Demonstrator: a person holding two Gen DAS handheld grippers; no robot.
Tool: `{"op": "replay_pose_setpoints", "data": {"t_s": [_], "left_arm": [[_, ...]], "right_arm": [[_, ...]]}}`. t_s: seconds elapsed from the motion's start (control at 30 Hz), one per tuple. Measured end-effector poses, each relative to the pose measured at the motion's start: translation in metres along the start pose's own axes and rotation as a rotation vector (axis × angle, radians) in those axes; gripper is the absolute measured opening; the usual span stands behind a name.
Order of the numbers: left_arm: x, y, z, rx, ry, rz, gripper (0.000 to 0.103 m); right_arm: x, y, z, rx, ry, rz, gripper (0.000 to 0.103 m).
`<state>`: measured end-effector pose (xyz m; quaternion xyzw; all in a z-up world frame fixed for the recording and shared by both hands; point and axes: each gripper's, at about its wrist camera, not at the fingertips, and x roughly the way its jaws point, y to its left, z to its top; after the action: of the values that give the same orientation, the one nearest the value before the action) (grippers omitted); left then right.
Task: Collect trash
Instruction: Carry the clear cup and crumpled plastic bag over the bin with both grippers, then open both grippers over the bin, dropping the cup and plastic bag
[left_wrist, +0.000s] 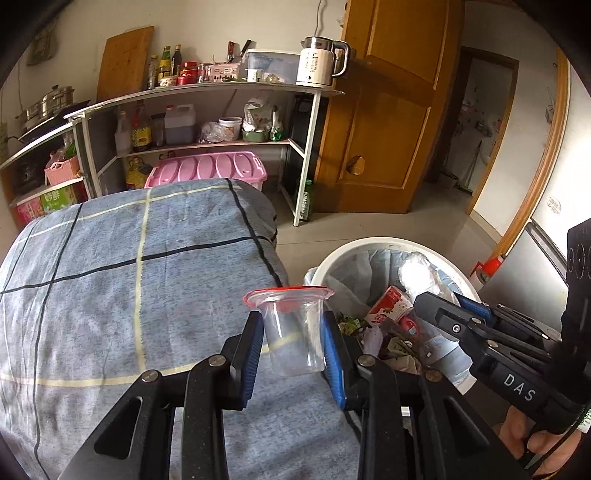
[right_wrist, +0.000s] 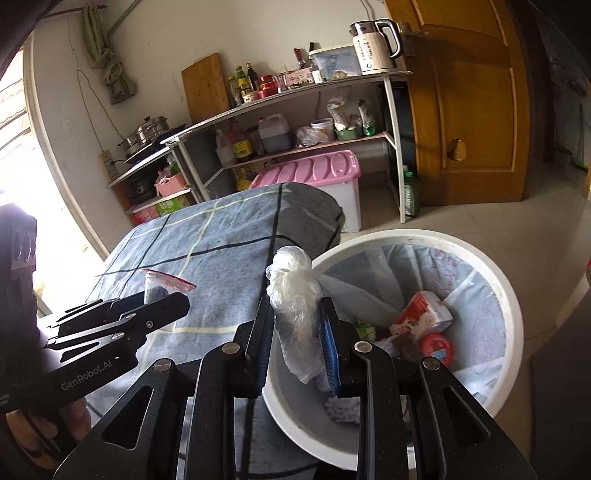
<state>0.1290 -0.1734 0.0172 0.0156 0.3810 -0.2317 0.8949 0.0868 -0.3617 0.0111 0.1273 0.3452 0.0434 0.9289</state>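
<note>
Left wrist view: the left gripper clamps a clear plastic cup with a red-edged torn lid, blue pads pressed to both its sides, above the checked blue cloth covering a table. Just to the right stands a white trash bin with a pale blue liner. Inside lie a red-and-white carton, a red round lid and assorted wrappers.

Right wrist view: the right gripper pinches a crumpled clear plastic bag between narrow-set fingers, held over the near rim of the bin. The carton and red lid rest on the liner below. At left, the other gripper carries the cup above the cloth, beside the bin.
</note>
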Motion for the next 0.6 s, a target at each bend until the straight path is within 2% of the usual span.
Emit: {"op": "replay_pose_setpoints", "data": {"t_s": [0.37,0.6], "left_arm": [[0.038,-0.056,-0.010,0.078,0.072,-0.052,0.032],[0.061,-0.069,-0.015,0.093,0.115,-0.062,0.032]], "right_arm": [[-0.003,-0.044,-0.010,0.022,0.056,-0.113,0.026],[0.008,-0.070,-0.016,0.051,0.107,-0.168,0.026]]}}
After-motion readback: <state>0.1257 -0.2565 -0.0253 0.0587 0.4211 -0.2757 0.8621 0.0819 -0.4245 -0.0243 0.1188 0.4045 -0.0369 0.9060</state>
